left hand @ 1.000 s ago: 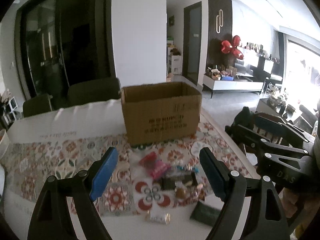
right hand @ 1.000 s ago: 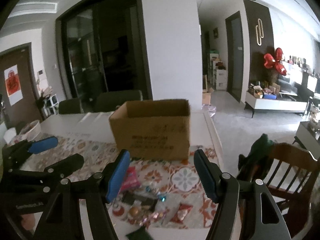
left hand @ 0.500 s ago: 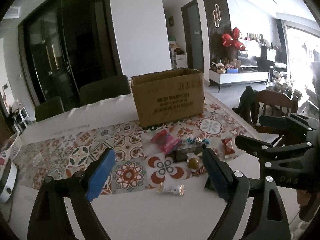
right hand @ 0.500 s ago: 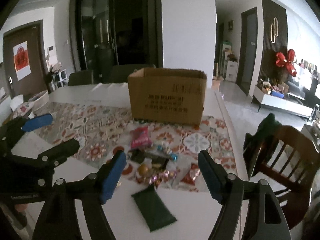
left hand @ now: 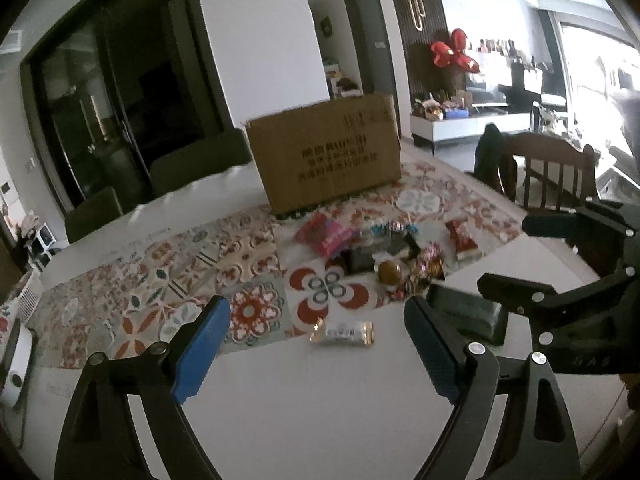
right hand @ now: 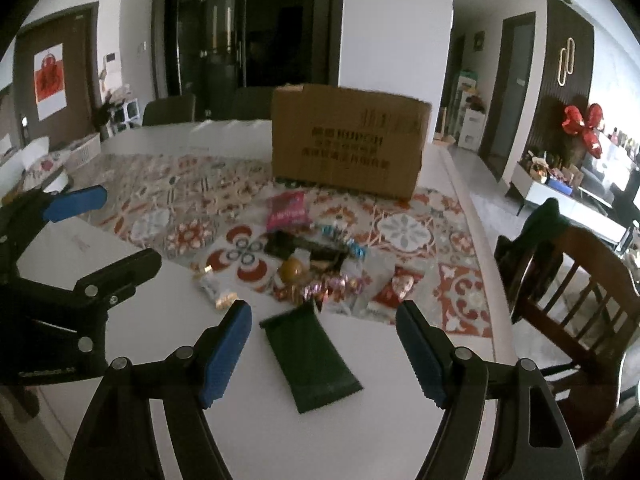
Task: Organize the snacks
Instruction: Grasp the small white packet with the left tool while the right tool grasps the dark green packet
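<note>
The white table point(right hand: 280, 432) has a broad bare strip along its near side, and both tools hang over it. The patterned mat point(right hand: 160, 200) covers the middle and far part; its near edge runs just behind the small white-and-gold packet point(left hand: 343, 333). The table's right edge curves away close to a wooden chair point(right hand: 576, 292), which stands just beside it. The cardboard box point(right hand: 344, 140) stands upright on the far part of the mat, top open, with dark chairs behind it.

The snacks lie in a loose heap point(right hand: 316, 264) in front of the box: a pink bag point(right hand: 289, 211) nearest the box, a round golden sweet point(right hand: 291, 269), shiny wrapped sweets, and a red packet point(right hand: 402, 290) to the right. A dark green pouch point(right hand: 312, 360) lies apart from the heap on bare table, near the front.

The left gripper point(left hand: 316, 356) stands wide with nothing between its fingers; the white-and-gold packet lies just ahead of the gap. The right gripper point(right hand: 324, 354) is also spread, nothing gripped, and the green pouch lies on the table in line with its gap; whether the pads reach it cannot be told. Both sets of jaws have just been opening.

Compared with a second ago, both tools have come down and closer to the table: the snacks and near edge fill more of each view, the box sits higher and farther back, and the green pouch, then at the bottom border, now lies fully in sight.
</note>
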A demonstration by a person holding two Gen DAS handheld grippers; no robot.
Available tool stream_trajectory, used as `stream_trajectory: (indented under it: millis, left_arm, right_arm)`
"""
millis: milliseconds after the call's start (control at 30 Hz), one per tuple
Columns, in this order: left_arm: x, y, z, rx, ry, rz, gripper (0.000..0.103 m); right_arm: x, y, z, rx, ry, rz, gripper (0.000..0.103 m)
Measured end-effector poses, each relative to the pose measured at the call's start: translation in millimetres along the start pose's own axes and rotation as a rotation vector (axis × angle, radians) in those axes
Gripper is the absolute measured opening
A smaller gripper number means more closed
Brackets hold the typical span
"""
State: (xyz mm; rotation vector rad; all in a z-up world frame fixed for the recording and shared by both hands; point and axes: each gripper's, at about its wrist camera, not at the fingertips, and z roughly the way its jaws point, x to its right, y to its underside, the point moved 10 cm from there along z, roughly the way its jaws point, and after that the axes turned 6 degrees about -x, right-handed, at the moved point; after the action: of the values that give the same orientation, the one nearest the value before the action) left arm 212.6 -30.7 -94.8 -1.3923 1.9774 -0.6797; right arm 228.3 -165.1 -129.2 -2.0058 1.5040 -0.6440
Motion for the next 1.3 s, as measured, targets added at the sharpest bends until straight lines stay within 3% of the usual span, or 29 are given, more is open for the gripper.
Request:
stream_trajectory:
  millis: [533,900,1000,1167,1300]
  left_arm:
    - [5,29,63,-0.138,0.078,-0.019,0.089]
    - [7,31,95,-0.212,0.142,-0.069,0.086]
    - [7,31,101,-0.226,0.149,-0.088,0.08]
    - [9,35,108,-0.25,0.171,-0.116,0.073]
    - [9,34,107,-0.24,0.173,-0.113,0.054]
  right_arm:
    - [-10,32,54,-0.167,-0.052,-0.017,0.075]
    - [-12,35,73,-0.205,-0.074,-0.014,0.075]
    - [-12,35,76,-0.209,-0.076,-0.013,0.074]
    - [-14,35,79,-0.209,-0.086,-0.001,0.062]
    - [-15,33,79,-0.202,-0.086,-0.003,0.054]
